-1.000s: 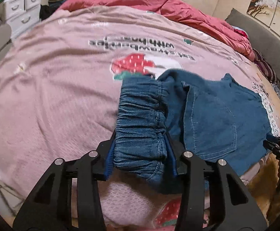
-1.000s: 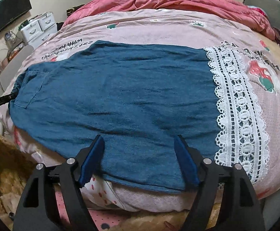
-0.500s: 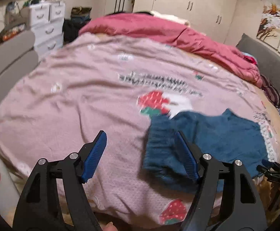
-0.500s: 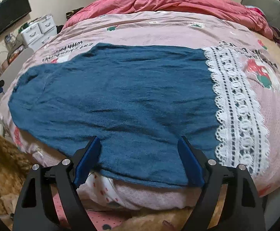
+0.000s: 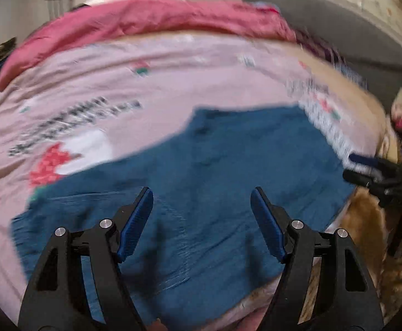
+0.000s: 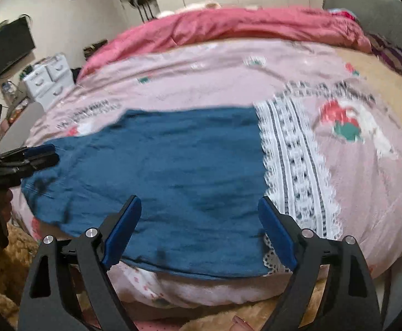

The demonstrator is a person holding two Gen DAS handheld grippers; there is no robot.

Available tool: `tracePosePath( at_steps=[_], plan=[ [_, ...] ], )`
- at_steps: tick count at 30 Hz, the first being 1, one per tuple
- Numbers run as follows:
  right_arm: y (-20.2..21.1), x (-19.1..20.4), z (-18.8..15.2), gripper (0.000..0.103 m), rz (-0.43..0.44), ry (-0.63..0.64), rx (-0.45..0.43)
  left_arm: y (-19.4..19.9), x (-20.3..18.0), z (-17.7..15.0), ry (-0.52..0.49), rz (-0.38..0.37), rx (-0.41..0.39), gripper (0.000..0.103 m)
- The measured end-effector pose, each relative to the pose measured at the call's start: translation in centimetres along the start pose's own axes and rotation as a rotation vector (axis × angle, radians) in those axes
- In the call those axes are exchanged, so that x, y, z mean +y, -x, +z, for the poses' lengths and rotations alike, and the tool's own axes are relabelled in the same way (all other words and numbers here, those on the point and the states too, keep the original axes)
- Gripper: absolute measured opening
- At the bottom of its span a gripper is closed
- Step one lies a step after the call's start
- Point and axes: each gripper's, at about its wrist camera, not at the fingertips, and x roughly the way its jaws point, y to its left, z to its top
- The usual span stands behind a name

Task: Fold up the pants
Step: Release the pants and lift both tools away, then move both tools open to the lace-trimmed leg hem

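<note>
Pants, blue denim with a white lace hem band, lie flat in one folded slab near the front edge of the bed, on the pink strawberry-print bedspread. A red quilt is bunched along the far side, well apart from them. The lace end points to the right in the right wrist view; the other end lies to the left, where the left gripper hovers above the cloth.

Both tools are free of fabric. The left gripper's jaws stand apart with nothing between them, having just been opening; the right gripper hangs over the near edge, its jaws spread wide and just widened further, also empty.

The step in hand looks like setting up the next fold. To do it well, each gripper should probably pinch every layer at a near corner, one at each end, lift together, and carry the edge across evenly so that the lace band stays square and no crease is trapped underneath.
</note>
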Motion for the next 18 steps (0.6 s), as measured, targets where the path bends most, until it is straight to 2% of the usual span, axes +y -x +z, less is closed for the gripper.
tracePosePath(
  at_steps=[3,5,10,13,18],
  plan=[
    [-1.8,-1.0,-0.9,0.086,-0.065,-0.004,0.07,-2.7,0.0,-1.3,-0.03,0.051,0.054,0.065],
    [-2.2,-1.3,-1.5,0.086,-0.077,0.003,0.074,-3.6,0.6,-2.2,-0.022,0.045,0.077,0.066],
    [-2.0,-1.4,-1.5,0.086,-0.067,-0.031,0.059,-3.4,2.0,-2.4,0.039,0.013,0.066,0.066],
    [-0.2,-1.9,-1.3,0.086,-0.04,-0.068,0.011,-1.5,1.3,-2.0,0.012,0.031,0.027,0.066],
    [4.1,-4.0,-1.2,0.088,-0.028,-0.166,-0.075,2.1,0.3,-0.4,-0.018,-0.008,-0.089,0.073]
  ],
)
